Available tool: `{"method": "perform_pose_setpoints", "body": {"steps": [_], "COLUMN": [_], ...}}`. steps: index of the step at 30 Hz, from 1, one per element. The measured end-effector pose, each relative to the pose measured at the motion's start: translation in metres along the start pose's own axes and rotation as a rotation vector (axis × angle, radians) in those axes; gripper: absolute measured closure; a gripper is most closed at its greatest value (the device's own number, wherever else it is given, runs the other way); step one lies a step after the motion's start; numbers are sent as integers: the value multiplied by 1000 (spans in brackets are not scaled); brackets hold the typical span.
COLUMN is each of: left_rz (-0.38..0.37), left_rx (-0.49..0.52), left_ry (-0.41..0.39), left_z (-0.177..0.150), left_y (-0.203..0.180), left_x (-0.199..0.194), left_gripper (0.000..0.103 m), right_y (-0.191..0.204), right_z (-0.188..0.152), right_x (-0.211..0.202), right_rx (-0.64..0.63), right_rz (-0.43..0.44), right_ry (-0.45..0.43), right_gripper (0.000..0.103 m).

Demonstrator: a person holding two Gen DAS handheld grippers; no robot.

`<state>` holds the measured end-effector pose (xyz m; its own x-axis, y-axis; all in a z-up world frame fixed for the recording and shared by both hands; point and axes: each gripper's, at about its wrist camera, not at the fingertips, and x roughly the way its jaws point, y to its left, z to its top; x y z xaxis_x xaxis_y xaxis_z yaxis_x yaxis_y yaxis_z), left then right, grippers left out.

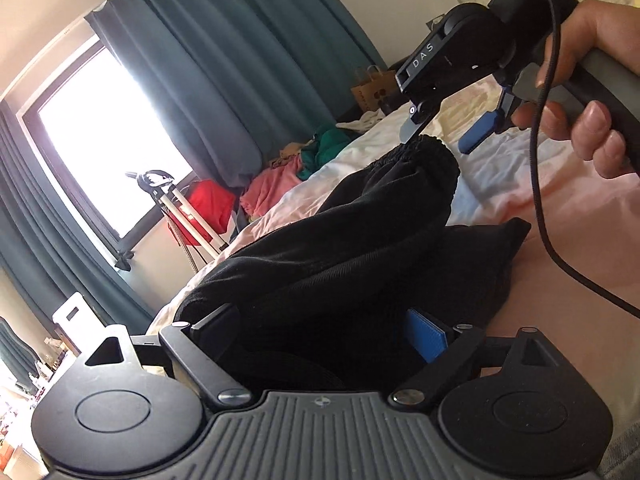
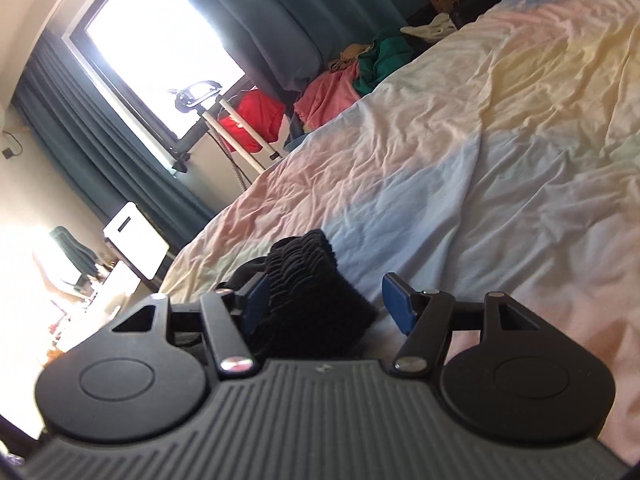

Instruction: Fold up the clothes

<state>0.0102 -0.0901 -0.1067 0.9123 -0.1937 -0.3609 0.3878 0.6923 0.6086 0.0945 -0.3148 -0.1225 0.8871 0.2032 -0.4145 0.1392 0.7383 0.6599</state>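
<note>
A black garment (image 1: 360,240) lies bunched on a pale wrinkled bed (image 1: 560,208), its near end between the left gripper's (image 1: 320,332) spread fingers. At its far elastic edge, the right gripper (image 1: 444,132), held by a hand (image 1: 592,92), touches it.

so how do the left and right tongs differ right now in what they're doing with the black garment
The left tongs are spread wide, with a thick bundle of the black fabric garment filling the gap. The right tongs are also open, but only the ribbed edge sits against one blue pad, with the other pad clear. Both reach over the pastel bedsheet.
</note>
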Motion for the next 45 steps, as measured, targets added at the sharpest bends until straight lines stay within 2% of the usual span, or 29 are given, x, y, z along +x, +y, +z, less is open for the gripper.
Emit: {"method": "perform_pose_setpoints", "body": {"steps": [2, 3, 7, 9, 11, 12, 14, 16, 18, 21, 22, 23, 26, 27, 28, 29, 31, 32, 34, 36, 39, 41, 42, 45], "left_rz": [17, 27, 54, 127, 211, 220, 178, 170, 178, 199, 218, 237, 295, 316, 320, 308, 250, 258, 277, 297, 260, 208, 181, 144], "left_rx": [-1, -6, -127, -170, -242, -299, -382, -366, -394, -512, -498, -482, -433, -400, -387, -399, -443, -456, -481, -506, -750, -883, -949, -960], "left_ry": [-16, -25, -95, -123, -100, -75, -41, -4, 18, 68, 81, 94, 132, 147, 155, 159, 179, 208, 268, 328, 434, 482, 506, 514], "left_z": [-6, -8, -8, -7, -7, -7, -10, -12, -15, -24, -27, -29, -35, -37, -39, -41, -47, -50, -58, -66, -93, -109, -118, -121], "left_y": [0, 1, 21, 27, 34, 40, 48, 48, 52, 72, 73, 73, 74, 73, 74, 76, 82, 85, 91, 96, 127, 140, 147, 150], "left_x": [-4, -6, -12, -10, 3, 10, 23, 33, 34, 28, 23, 19, 6, 1, -4, -9, -16, -14, -8, -2, 4, 3, 3, -12], "left_gripper": [12, 12, 12, 8, 8, 8, 8, 7, 6, 5, 5, 5, 7, 8, 9, 13, 13, 12, 12, 12, 5, 5, 5, 9], "right_y": [0, -1, -4, -9, -15, -16, -16, -12, -8, -1, 2, 4, 18, 24, 30, 37, 52, 59, 76, 83, 72, 55, 42, 26], "right_z": [-4, -5, -14, -20, -25, -27, -31, -33, -32, -31, -30, -29, -23, -21, -19, -19, -20, -20, -24, -30, -43, -53, -60, -63], "right_x": [3, 5, 19, 28, 39, 44, 56, 66, 68, 69, 69, 69, 57, 52, 48, 45, 39, 36, 34, 32, 32, 34, 36, 28], "right_rx": [39, 58, 142, 208, 280, 301, 325, 313, 283, 236, 220, 204, 156, 133, 105, 75, 16, -14, -84, -143, -138, -83, -29, 58], "right_rz": [19, 21, 17, 27, 44, 54, 71, 62, 79, 112, 123, 134, 262, 303, 346, 387, 468, 509, 527, 481, 326, 181, 145, 166], "right_ry": [23, 31, 89, 123, 144, 155, 176, 186, 162, 117, 102, 88, 37, 24, 18, 21, 31, 35, 50, 64, 115, 190, 235, 279], "right_gripper": [25, 24, 24, 23, 17, 15, 15, 15, 15, 16, 22, 22, 24, 36, 44, 44, 45, 45, 45, 45, 45, 44, 44, 42]}}
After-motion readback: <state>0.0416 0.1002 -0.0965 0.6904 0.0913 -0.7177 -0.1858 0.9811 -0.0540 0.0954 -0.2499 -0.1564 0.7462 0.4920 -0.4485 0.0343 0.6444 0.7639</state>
